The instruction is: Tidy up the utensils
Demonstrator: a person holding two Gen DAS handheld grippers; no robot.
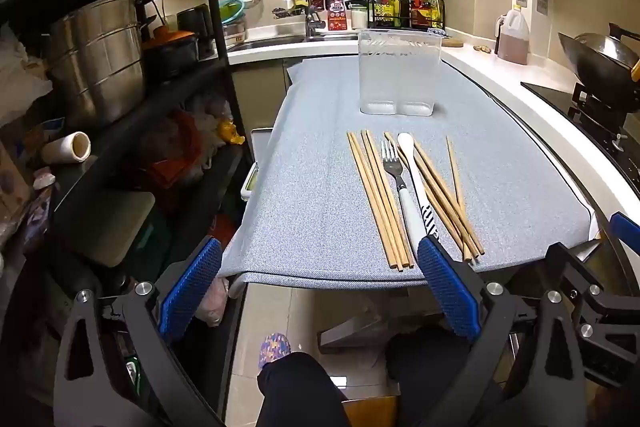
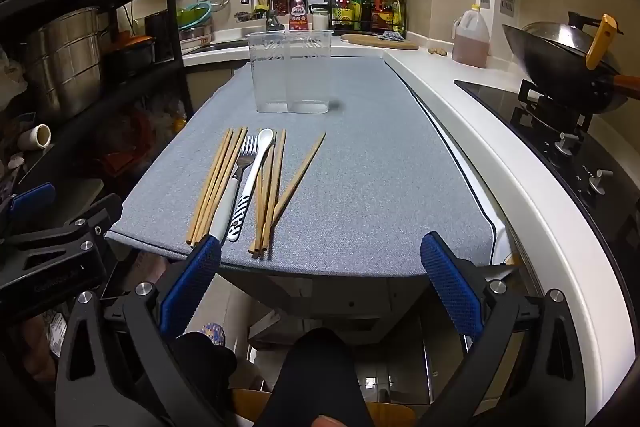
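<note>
A: Left wrist view: chopsticks (image 1: 384,199), fork (image 1: 394,169), spoon (image 1: 414,179) lie on worktop (image 1: 320,187) before clear holder (image 1: 400,73). Jaws?

B: Left gripper (image 1: 320,291) and right gripper (image 2: 320,287) wide, empty. Suggest pinching handles, one utensil each.

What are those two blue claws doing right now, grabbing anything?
Left gripper: jaws wide open, holding nothing.
Right gripper: jaws wide open, holding nothing.

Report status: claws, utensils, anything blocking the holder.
Left claw and right claw open, empty. Chopsticks, fork, spoon flat on mat. Clear holder empty, path unobstructed.
</note>
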